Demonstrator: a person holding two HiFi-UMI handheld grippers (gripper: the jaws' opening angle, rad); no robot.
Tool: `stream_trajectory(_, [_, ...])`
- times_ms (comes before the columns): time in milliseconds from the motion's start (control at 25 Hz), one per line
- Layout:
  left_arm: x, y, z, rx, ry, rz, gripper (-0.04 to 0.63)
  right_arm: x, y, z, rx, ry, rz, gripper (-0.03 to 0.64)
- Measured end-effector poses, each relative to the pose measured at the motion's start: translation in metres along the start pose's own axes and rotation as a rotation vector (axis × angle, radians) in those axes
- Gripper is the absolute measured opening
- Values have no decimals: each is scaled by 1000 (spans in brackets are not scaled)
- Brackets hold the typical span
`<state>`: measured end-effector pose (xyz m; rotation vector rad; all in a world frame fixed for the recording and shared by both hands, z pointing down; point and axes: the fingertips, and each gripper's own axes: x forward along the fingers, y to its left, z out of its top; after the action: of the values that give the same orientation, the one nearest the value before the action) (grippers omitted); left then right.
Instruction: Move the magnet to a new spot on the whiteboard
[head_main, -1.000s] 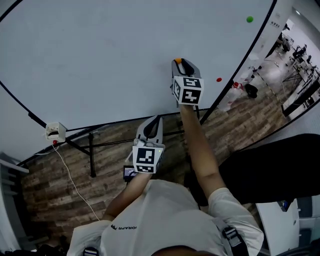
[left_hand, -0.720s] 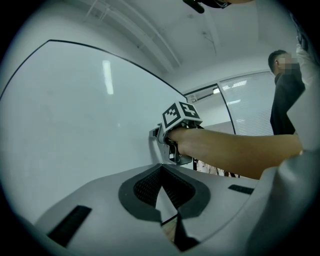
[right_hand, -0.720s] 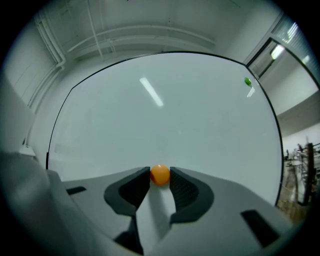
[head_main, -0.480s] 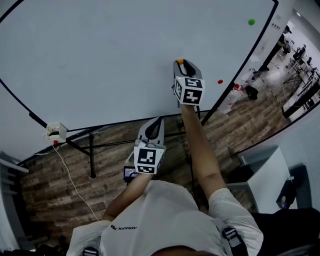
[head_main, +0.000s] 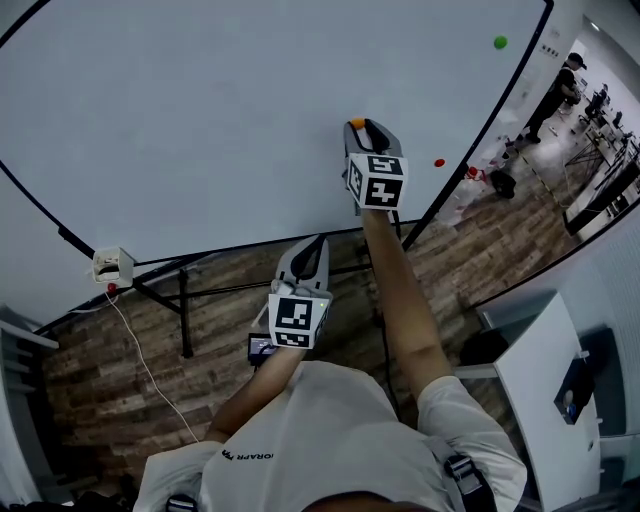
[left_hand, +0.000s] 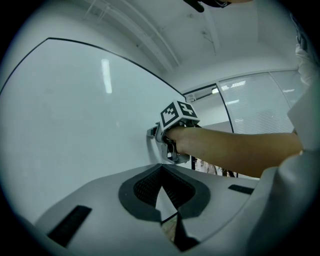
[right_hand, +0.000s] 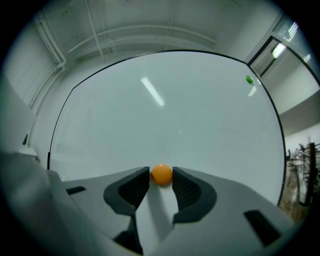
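Head view: right gripper (head_main: 362, 126) at whiteboard (head_main: 200, 120), small orange magnet (head_main: 357, 122) at its tips; left gripper (head_main: 305, 258) lower, off the board. Left gripper view: jaws together, empty. Right gripper view: jaws pinch round, glossy orange magnet on board.

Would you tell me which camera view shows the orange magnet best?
The right gripper view: the magnet sits centred between the right gripper's jaws, against the whiteboard. The head view shows only an orange sliver at that gripper's tip. The left gripper view does not show it.
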<state>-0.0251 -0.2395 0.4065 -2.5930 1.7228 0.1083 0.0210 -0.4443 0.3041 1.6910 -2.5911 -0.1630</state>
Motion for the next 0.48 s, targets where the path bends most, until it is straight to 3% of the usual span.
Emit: stream_trajectory(480, [-2,1,0,-1,2,0,3,-7,-1,3,13,-30,-3,155])
